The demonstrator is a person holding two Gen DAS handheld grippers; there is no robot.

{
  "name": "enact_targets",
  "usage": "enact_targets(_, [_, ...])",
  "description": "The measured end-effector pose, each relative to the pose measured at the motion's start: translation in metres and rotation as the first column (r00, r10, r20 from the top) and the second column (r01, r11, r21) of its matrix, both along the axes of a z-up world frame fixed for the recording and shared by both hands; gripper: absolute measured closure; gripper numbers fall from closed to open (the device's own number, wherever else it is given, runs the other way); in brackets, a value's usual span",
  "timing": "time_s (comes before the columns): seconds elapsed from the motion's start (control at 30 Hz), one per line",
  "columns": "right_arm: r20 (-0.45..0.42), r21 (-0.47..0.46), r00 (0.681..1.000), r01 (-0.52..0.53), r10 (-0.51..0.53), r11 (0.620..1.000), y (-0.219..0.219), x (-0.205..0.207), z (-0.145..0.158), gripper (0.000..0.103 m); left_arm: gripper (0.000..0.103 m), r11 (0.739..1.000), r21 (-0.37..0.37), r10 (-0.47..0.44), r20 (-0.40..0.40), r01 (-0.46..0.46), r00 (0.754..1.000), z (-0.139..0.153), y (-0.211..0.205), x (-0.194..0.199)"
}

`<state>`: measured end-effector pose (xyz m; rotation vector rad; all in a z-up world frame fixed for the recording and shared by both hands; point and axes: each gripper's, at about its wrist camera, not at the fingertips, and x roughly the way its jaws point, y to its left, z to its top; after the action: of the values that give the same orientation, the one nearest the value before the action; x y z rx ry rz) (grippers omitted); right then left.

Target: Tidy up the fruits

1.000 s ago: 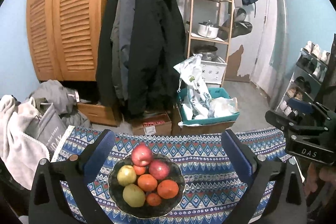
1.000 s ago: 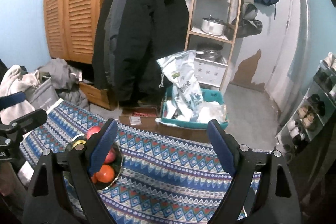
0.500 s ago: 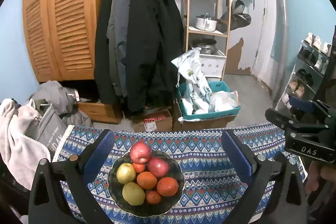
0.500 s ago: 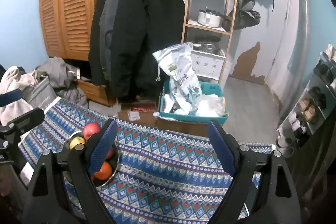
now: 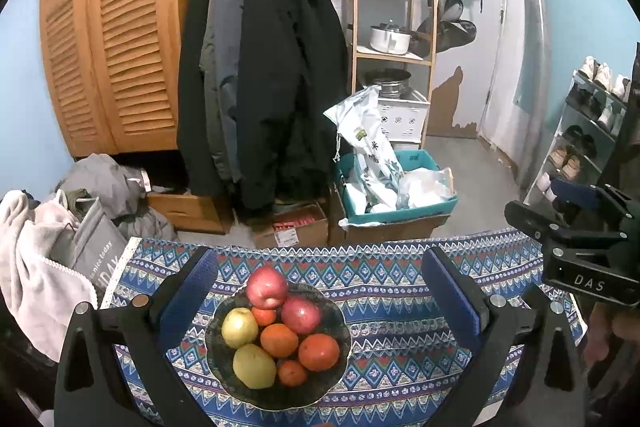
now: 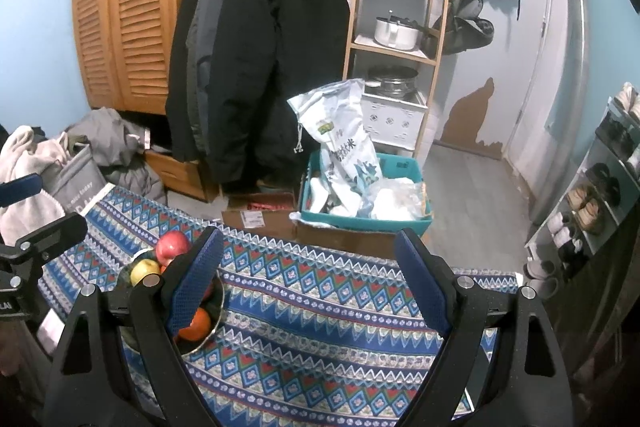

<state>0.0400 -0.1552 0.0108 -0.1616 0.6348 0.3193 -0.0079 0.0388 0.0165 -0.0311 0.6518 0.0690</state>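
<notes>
1. The left claw (image 5: 320,291) hangs wide open and empty above the bowl (image 5: 224,355), its blue pads (image 5: 192,287) flanking the heaped fruit. The bowl sits on the patterned cloth (image 5: 400,331) toward the left end of the counter.
2. The yellow-green pears (image 5: 240,327) lie at the left of the pile; nudging them could topple the stack.
3. The top red apple (image 5: 266,287) perches highest at the back, so I judge it likeliest to roll off if a pad clips it.
4. The oranges (image 5: 319,351) fill the middle and right; a squeeze between neighbours may wedge or slip.
5. The right claw (image 6: 316,283) is likewise open and empty, over bare cloth beside the bowl; its left pad could knock the rim.
</notes>
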Motion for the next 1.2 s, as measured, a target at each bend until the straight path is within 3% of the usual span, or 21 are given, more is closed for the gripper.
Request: enact_targets(1.2, [0.0, 0.001, 1.0, -0.001, 0.001, 1.0, -0.0004, -0.0003, 0.0008, 0.017, 0.001, 1.0, 0.001, -0.004, -0.002, 0.004, 1.0, 0.0019, -0.002, -0.0003])
